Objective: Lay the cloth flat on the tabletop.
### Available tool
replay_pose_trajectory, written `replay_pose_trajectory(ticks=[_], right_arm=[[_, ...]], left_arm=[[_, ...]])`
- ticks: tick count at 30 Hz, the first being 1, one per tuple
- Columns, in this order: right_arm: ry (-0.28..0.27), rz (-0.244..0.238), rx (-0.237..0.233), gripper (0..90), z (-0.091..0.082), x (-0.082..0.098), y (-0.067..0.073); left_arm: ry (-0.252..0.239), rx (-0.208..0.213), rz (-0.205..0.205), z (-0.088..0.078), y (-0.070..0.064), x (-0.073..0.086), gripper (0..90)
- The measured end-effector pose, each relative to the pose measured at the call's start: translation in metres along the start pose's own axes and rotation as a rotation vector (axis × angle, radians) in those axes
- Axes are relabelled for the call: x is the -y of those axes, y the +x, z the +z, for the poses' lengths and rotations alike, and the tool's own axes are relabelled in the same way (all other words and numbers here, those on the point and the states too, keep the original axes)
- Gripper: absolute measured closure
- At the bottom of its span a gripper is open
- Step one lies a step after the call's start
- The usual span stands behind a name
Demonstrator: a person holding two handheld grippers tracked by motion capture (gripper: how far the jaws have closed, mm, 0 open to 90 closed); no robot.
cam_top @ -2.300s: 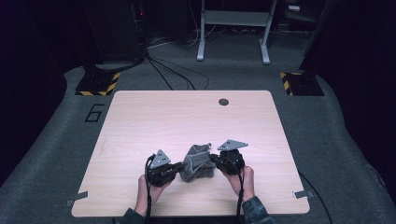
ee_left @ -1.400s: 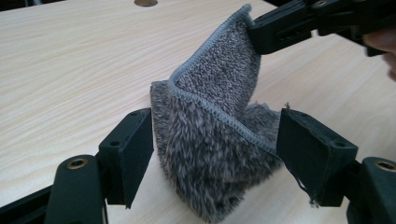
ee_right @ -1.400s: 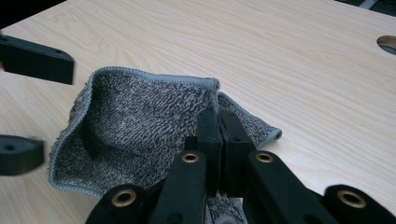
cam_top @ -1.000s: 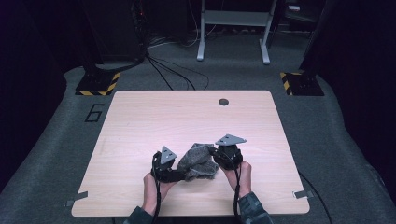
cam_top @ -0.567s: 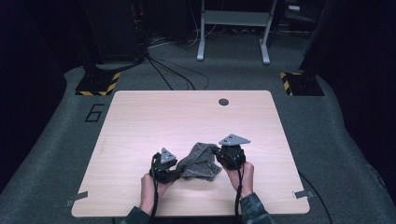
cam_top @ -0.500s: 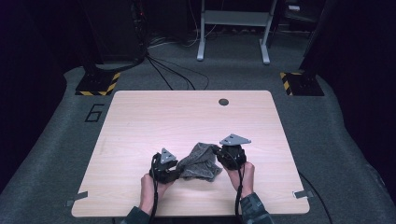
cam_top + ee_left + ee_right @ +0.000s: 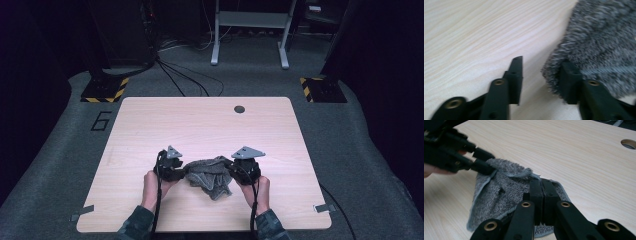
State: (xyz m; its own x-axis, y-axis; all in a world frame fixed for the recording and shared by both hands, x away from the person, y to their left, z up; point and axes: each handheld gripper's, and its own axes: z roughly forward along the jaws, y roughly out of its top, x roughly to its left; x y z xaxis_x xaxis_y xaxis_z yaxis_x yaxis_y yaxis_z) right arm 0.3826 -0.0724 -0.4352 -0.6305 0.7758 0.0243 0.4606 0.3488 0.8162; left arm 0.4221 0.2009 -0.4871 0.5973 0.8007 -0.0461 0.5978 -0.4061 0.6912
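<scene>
Grey towel: bunched between both grippers
Right gripper: clamped tight on towel's edge
Left gripper: jaws just widened, half apart, fold against one jaw, ungripped

Wooden table, round hole

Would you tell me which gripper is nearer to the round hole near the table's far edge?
Right. The right gripper sits at the grey towel's right end, almost straight below the hole; the left gripper is at the towel's left end, farther off diagonally.
</scene>
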Motion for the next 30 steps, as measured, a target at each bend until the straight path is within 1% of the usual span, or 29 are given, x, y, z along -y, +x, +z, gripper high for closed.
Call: replay_pose_trajectory(ticks=[1, 2, 3, 4, 5, 6, 7, 8, 9, 10, 11, 12, 13, 14, 15, 16, 17, 19, 20, 21, 23, 25, 26, 27, 28, 30], right_arm=[[-0.003, 0.005, 0.002, 88.8, 0.001, 0.000, 0.001], [-0.005, 0.012, 0.006, 88.8, 0.002, -0.001, 0.000], [-0.005, 0.012, 0.006, 88.8, 0.002, -0.001, 0.000], [-0.007, 0.016, 0.011, 88.8, 0.003, -0.001, -0.001], [-0.011, 0.029, 0.014, 88.8, 0.005, -0.002, -0.005], [-0.011, 0.029, 0.014, 88.8, 0.005, -0.002, -0.005], [-0.010, 0.031, 0.016, 88.8, 0.005, -0.002, -0.006], [-0.010, 0.043, 0.020, 88.8, 0.006, -0.003, -0.006], [-0.011, 0.040, 0.024, 88.8, 0.006, -0.003, -0.007], [-0.019, 0.048, 0.024, 88.8, 0.007, -0.004, -0.008], [-0.017, 0.042, 0.021, 88.8, 0.007, -0.005, -0.008], [-0.022, 0.042, 0.022, 88.8, 0.008, -0.005, -0.008], [-0.028, 0.042, 0.030, 88.8, 0.008, -0.006, -0.008], [-0.022, 0.039, 0.029, 88.9, 0.008, -0.007, -0.008], [-0.022, 0.039, 0.029, 88.9, 0.008, -0.007, -0.008], [-0.023, 0.038, 0.031, 88.8, 0.008, -0.007, -0.008], [-0.020, 0.041, 0.034, 88.9, 0.007, -0.008, -0.009], [-0.026, 0.038, 0.045, 88.9, 0.004, -0.009, -0.014], [-0.026, 0.038, 0.045, 88.9, 0.004, -0.009, -0.014], [-0.027, 0.047, 0.047, 89.0, 0.003, -0.009, -0.015], [-0.031, 0.054, 0.048, 89.0, 0.001, -0.009, -0.018], [-0.027, 0.064, 0.053, 88.9, 0.000, -0.009, -0.020], [-0.031, 0.059, 0.053, 88.9, 0.000, -0.009, -0.021], [-0.033, 0.067, 0.054, 88.9, 0.001, -0.009, -0.021], [-0.032, 0.073, 0.057, 88.9, 0.001, -0.009, -0.021], [-0.032, 0.068, 0.057, 88.9, 0.002, -0.008, -0.022]], left_arm=[[0.002, 0.004, -0.003, -0.001, 0.002, 0.001, 48.1], [-0.031, 0.018, -0.060, -0.002, 0.000, 0.006, 38.1], [-0.031, 0.018, -0.060, -0.002, 0.000, 0.006, 34.7], [-0.037, 0.031, -0.082, -0.004, -0.004, 0.010, 34.7], [-0.053, 0.040, -0.107, -0.006, -0.007, 0.013, 27.8], [-0.067, 0.042, -0.117, -0.008, -0.010, 0.016, 27.8], [-0.072, 0.052, -0.121, -0.011, -0.014, 0.019, 26.4], [-0.083, 0.051, -0.128, -0.013, -0.019, 0.022, 25.7], [-0.082, 0.055, -0.132, -0.014, -0.024, 0.025, 25.1], [-0.076, 0.060, -0.135, -0.013, -0.027, 0.027, 25.2], [-0.071, 0.073, -0.140, -0.011, -0.029, 0.028, 25.9], [-0.064, 0.071, -0.135, -0.009, -0.030, 0.030, 27.7], [-0.061, 0.072, -0.139, -0.007, -0.030, 0.030, 39.6], [-0.055, 0.086, -0.145, -0.005, -0.029, 0.031, 47.3], [-0.046, 0.091, -0.133, -0.004, -0.027, 0.030, 47.3], [-0.048, 0.092, -0.126, -0.003, -0.025, 0.029, 55.9], [-0.046, 0.090, -0.120, -0.003, -0.024, 0.027, 66.8], [-0.047, 0.081, -0.104, -0.005, -0.018, 0.024, 75.1], [-0.043, 0.075, -0.100, -0.006, -0.014, 0.023, 75.1], [-0.046, 0.064, -0.102, -0.007, -0.010, 0.021, 75.5], [-0.047, 0.049, -0.096, -0.010, 0.000, 0.017, 73.3], [-0.053, 0.034, -0.110, -0.011, 0.009, 0.013, 70.1], [-0.042, 0.037, -0.114, -0.012, 0.013, 0.012, 68.4], [-0.042, 0.039, -0.125, -0.012, 0.015, 0.012, 64.1], [-0.040, 0.049, -0.149, -0.011, 0.016, 0.014, 58.5], [-0.048, 0.065, -0.168, -0.011, 0.012, 0.019, 50.7]])
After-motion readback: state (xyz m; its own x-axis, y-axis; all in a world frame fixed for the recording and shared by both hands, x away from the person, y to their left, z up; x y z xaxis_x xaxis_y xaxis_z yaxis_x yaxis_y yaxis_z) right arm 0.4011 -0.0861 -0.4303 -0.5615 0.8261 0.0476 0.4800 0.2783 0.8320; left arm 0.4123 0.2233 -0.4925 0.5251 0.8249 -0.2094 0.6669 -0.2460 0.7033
